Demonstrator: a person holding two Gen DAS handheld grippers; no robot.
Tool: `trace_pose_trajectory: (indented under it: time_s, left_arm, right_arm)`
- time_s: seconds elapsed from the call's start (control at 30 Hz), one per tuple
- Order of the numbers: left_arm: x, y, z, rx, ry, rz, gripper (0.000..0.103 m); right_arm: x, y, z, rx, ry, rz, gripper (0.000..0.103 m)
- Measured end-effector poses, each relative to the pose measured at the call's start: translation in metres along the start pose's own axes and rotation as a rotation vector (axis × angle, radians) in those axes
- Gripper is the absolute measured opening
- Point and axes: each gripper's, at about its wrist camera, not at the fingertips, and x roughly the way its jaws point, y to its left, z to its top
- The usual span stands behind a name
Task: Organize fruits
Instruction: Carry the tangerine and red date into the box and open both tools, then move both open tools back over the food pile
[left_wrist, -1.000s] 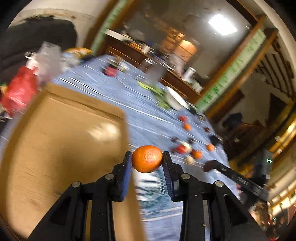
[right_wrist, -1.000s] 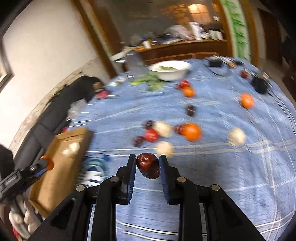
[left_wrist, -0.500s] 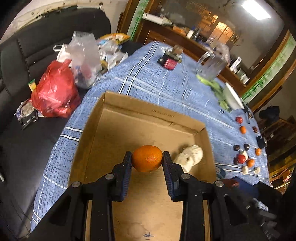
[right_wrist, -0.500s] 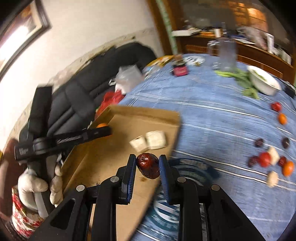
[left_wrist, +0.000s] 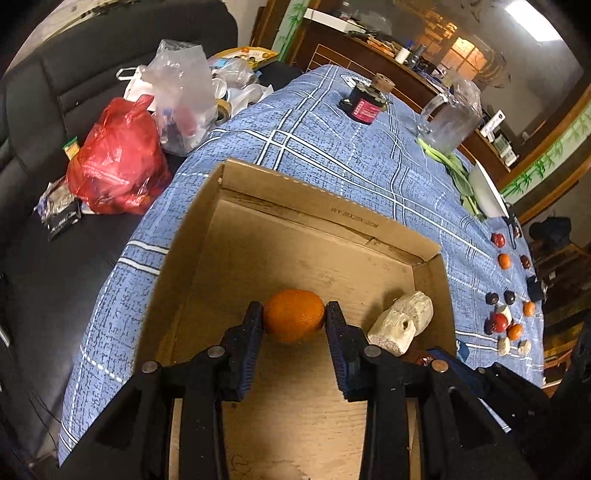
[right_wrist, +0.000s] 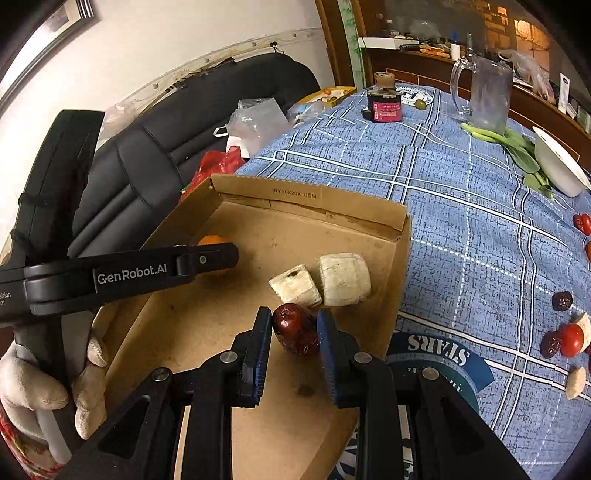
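Between the fingertips of the left gripper (left_wrist: 294, 320) sits an orange (left_wrist: 293, 319), clamped on both sides by the blue pads, with the jaws closed to the fruit's width. The gripper and orange are held above the floor of an open cardboard box (left_wrist: 325, 216); whether the orange touches the floor cannot be told. Just right of the left gripper's right finger, two pale cut chunks (left_wrist: 400, 326) lie on the box floor near the right wall.

The right gripper (right_wrist: 294, 328) has its jaws closed to a narrow gap on a dark red date (right_wrist: 296, 328), gripped at both sides by the pads. It is held over the box interior, near the right wall. Directly ahead of its fingertips lie the same pale chunks (right_wrist: 325, 282), side by side and touching. To the left of the right gripper, the left gripper (right_wrist: 218, 258) reaches across the box, the orange (right_wrist: 211, 240) partly hidden behind its finger. A gloved hand (right_wrist: 44, 384) grips its handle.

Right of the box, on the blue checked tablecloth (right_wrist: 461, 206), loose fruits (right_wrist: 570, 339) lie scattered well apart from both grippers. Farther ahead stand a glass mug (right_wrist: 484, 96), a white bowl (right_wrist: 559, 166) and a small dark jar (right_wrist: 386, 103). Left of the table, a red bag (left_wrist: 114, 162) rests on a black sofa (left_wrist: 48, 99).
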Motion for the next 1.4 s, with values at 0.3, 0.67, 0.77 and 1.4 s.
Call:
trace_pose_trajectory:
  time_s: [0.3,0.67,0.77,1.4]
  left_arm:
    - [-0.043,-0.004,-0.009,-0.049,-0.085,-0.047,0.055]
    - [-0.112,-0.079,-0.063,0.104,-0.128,-0.165,0.072]
    - [-0.139,-0.107,-0.079,0.171,-0.155,-0.228,0.072]
    - [-0.273,-0.241,-0.022,0.408,-0.491,-0.163,0.084]
  right_arm:
    - [-0.036,-0.002,-0.003,0.023,-0.090,0.027,0.058]
    - [-0.123,-0.046,-0.031,0.105,-0.198,-0.069,0.060]
    - [-0.163,-0.068,-0.041,0.104,-0.237,-0.164,0.061]
    - [-0.509,-0.139,0.036,0.025,-0.695,-0.954,0.094]
